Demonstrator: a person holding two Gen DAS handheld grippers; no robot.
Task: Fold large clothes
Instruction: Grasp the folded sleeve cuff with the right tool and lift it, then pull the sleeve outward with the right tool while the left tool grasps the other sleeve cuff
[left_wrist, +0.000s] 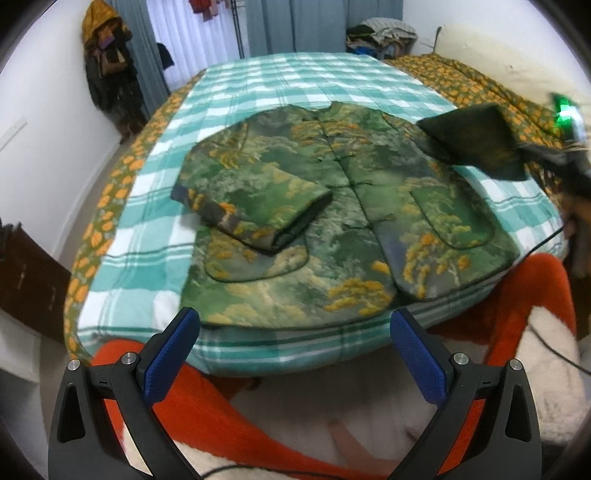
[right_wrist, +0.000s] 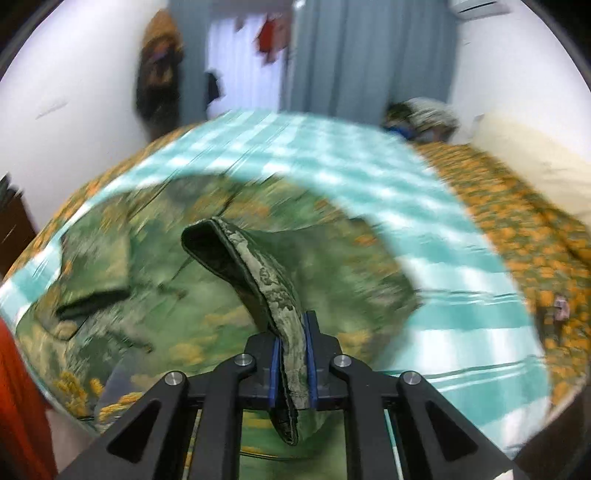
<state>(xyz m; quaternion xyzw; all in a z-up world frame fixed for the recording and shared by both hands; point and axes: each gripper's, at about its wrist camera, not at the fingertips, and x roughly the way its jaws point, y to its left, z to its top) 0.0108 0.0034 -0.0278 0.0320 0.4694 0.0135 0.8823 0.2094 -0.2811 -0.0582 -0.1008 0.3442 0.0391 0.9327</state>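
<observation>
Your right tool (right_wrist: 291, 365) is clamped on the jacket's sleeve (right_wrist: 236, 258), lifted above the jacket (left_wrist: 332, 206) on the bed (left_wrist: 258, 85); the body lies ahead and left; your left tool (left_wrist: 295, 354) stands apart, empty.

We're scanning both wrist views for lettering and we get nothing legible: no text, brand, label or no. anywhere. Right view's too blurred to read any detail, and in the left view we can't pick out a single sign either.
</observation>
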